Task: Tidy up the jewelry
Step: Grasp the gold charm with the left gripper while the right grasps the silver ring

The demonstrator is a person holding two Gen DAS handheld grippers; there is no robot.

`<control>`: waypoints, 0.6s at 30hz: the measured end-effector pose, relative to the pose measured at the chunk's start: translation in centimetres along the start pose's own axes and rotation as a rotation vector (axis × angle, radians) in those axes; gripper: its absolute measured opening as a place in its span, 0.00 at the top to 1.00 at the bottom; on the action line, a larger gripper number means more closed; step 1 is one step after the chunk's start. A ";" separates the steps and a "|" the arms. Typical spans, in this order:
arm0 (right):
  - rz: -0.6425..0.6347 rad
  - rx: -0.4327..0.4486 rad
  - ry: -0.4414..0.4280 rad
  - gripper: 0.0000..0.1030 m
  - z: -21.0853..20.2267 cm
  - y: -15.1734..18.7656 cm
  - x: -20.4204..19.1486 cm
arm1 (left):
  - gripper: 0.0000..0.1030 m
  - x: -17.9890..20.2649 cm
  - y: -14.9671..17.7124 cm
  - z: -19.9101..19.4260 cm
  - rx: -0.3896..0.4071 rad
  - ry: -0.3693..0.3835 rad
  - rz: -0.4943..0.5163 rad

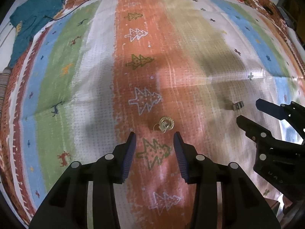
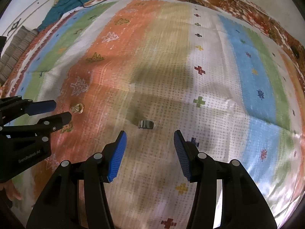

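A round gold earring (image 1: 166, 124) lies on the orange stripe of the striped cloth (image 1: 95, 66). My left gripper (image 1: 154, 135) is open and empty, its fingertips just short of the earring on either side. A silver ring (image 2: 146, 124) lies on the white dotted stripe. My right gripper (image 2: 150, 133) is open and empty, just short of the ring. The ring also shows in the left wrist view (image 1: 238, 105), next to the right gripper (image 1: 249, 110). The earring (image 2: 77, 108) and the left gripper (image 2: 62, 109) show at the left of the right wrist view.
A teal garment (image 1: 34, 19) lies at the cloth's far left corner, with a black cable (image 1: 80, 5) running along the far edge. A striped grey fabric (image 2: 17, 45) sits at the left. The cloth (image 2: 209, 95) has fold creases.
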State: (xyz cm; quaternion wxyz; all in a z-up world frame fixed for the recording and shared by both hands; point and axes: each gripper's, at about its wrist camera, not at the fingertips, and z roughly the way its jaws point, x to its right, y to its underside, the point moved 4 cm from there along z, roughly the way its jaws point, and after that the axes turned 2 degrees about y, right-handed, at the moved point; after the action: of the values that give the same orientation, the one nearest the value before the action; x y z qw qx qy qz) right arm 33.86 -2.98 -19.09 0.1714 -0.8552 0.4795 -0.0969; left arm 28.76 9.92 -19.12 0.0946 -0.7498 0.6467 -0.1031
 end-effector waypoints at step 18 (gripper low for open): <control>-0.012 -0.026 0.003 0.62 2.0 -1.2 -0.6 | 0.78 0.1 -1.8 2.5 -0.022 0.007 0.044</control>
State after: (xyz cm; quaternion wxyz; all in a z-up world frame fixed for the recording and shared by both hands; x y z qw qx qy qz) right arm 35.19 -1.51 -20.50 0.1590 -0.8601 0.4758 -0.0927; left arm 31.23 10.10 -21.04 0.0862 -0.7360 0.6645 -0.0963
